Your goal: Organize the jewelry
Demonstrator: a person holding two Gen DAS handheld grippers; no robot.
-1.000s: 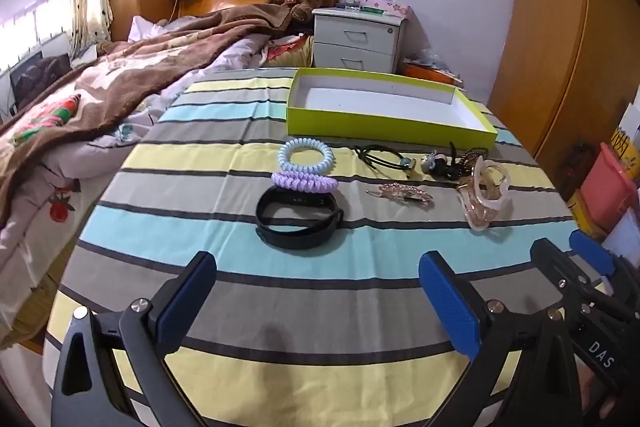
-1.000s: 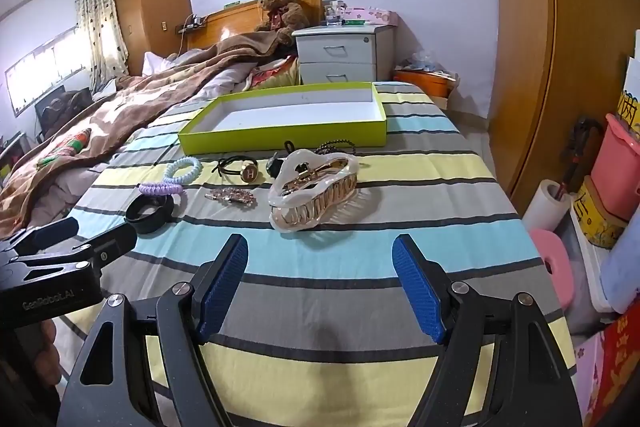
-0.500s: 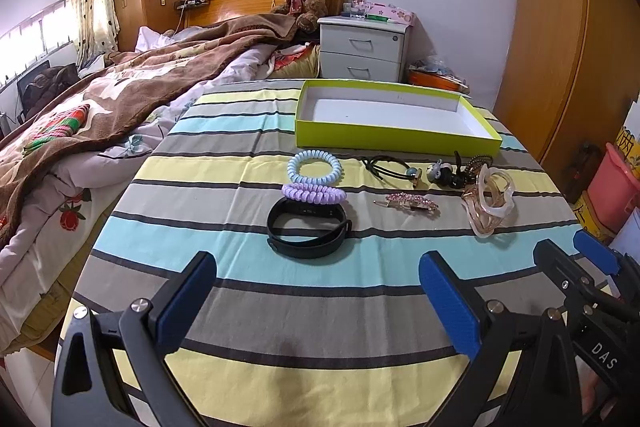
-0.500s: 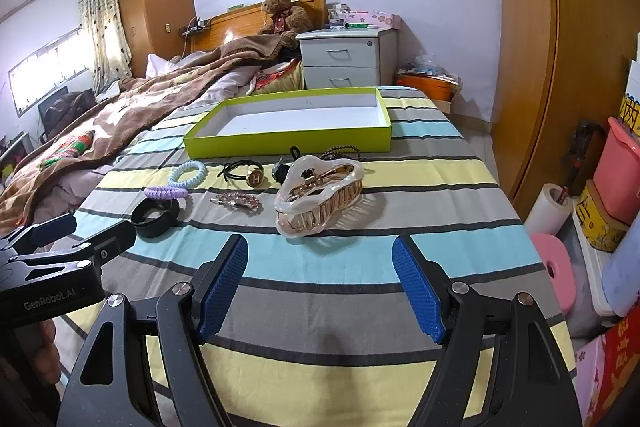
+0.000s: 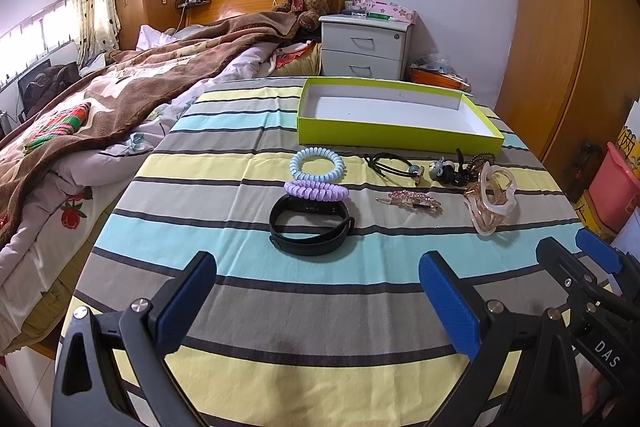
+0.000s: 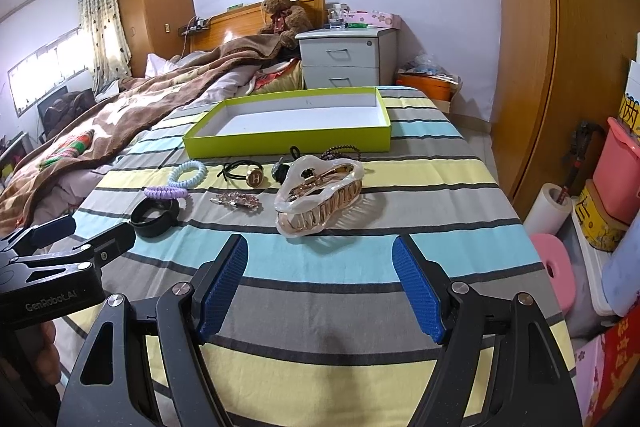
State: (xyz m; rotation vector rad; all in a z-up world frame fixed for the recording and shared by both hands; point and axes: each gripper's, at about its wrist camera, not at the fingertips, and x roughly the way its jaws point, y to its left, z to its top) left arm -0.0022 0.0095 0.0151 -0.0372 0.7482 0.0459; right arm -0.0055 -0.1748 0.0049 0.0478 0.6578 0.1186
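Note:
An empty lime-green tray [image 5: 394, 137] [image 6: 288, 143] stands at the far side of the striped table. In front of it lie a blue coil hair tie [image 5: 317, 163], a purple coil hair tie [image 5: 316, 191], a black band [image 5: 310, 225], a black hair tie with a charm [image 5: 394, 165], a pink rhinestone clip [image 5: 410, 199] and a large cream claw clip [image 5: 492, 201] [image 6: 318, 195]. My left gripper [image 5: 318, 303] is open and empty, short of the black band. My right gripper [image 6: 320, 285] is open and empty, short of the claw clip.
A bed with a brown blanket [image 5: 120, 99] lies to the left of the table. A grey nightstand [image 5: 364, 47] stands behind the tray. Pink bins [image 6: 618, 171] and a paper roll [image 6: 548, 207] sit on the floor at the right.
Both grippers have tilted up and drawn back slightly, so the tray and jewelry sit lower and a little farther in view. Nothing on the table has moved.

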